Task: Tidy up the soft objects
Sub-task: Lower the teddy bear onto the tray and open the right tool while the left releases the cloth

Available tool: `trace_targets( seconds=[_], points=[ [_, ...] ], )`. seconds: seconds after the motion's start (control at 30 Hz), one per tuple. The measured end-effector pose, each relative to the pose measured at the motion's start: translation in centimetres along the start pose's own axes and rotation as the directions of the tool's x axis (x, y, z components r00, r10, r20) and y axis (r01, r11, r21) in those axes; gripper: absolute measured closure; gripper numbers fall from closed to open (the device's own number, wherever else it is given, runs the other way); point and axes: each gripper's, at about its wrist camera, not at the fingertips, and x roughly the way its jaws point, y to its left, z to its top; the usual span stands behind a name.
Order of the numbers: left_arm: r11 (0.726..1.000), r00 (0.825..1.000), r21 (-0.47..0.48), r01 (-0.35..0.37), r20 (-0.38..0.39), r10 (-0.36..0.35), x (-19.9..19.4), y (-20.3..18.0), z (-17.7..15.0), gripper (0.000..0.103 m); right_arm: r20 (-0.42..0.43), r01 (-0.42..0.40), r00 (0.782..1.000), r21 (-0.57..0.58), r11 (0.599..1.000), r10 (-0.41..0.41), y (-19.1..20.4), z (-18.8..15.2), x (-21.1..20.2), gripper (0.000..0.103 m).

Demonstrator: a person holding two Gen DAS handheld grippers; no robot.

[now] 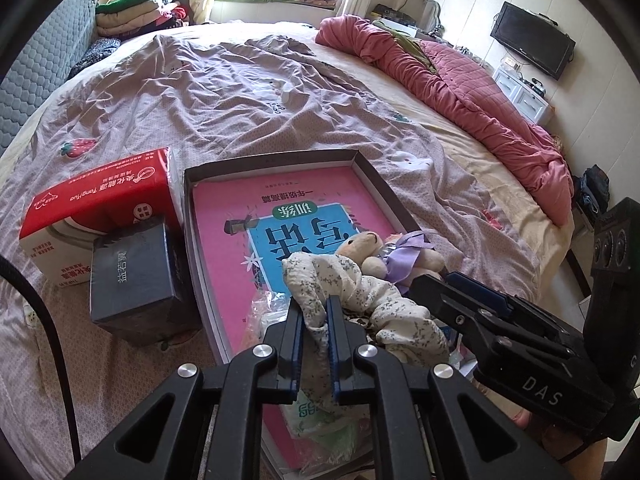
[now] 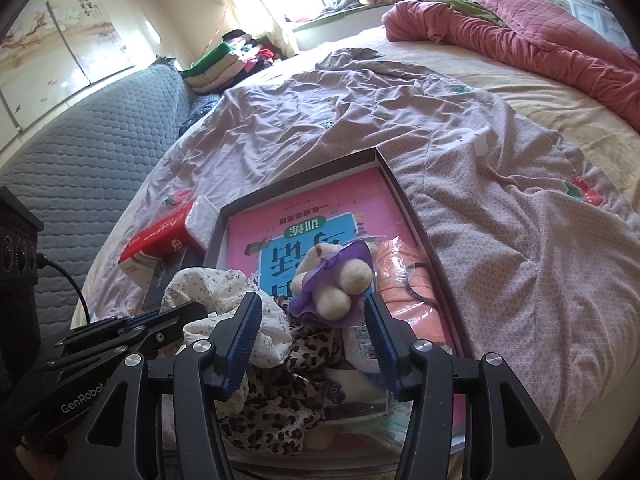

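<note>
A shallow dark box [image 1: 372,176] [image 2: 404,196] lies on the bed with a pink book [image 1: 224,248] [image 2: 304,208] in it. My left gripper [image 1: 315,304] is shut on a white floral cloth [image 1: 384,304] [image 2: 208,284] over the box's near end. A small plush bear with a purple ribbon [image 1: 368,248] [image 2: 336,280] rests on the pile beside it. My right gripper [image 2: 312,312] is open, its fingers either side of the bear, not touching. A leopard-print cloth [image 2: 280,408] and an orange packet [image 2: 404,280] lie in the box too.
A red and white tissue pack [image 1: 96,204] [image 2: 160,236] and a dark blue box [image 1: 136,276] sit left of the box. A pink quilt [image 1: 472,88] [image 2: 540,32] is bunched at the right. A grey padded headboard [image 2: 88,152] is on the left.
</note>
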Motion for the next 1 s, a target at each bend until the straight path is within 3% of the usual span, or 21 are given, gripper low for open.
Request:
trace_targets(
  seconds=[0.43, 0.6, 1.0],
  points=[
    [1.000, 1.000, -0.011, -0.017, -0.007, 0.017, 0.8, 0.4, 0.6, 0.089, -0.014, 0.022, 1.000, -0.012, 1.000, -0.022, -0.1, -0.1, 0.3, 0.043],
    [1.000, 1.000, -0.028, 0.001, -0.008, -0.001, 0.6, 0.8, 0.7, 0.067, -0.012, 0.031, 0.999, -0.015, 0.999, -0.031, -0.1, 0.0, 0.3, 0.042],
    [0.999, 0.999, -0.023, -0.038, 0.010, 0.038, -0.6, 1.1, 0.8, 0.050, 0.000, 0.038, 0.999, -0.025, 0.999, -0.038, 0.3, 0.1, -0.4, 0.040]
  ],
)
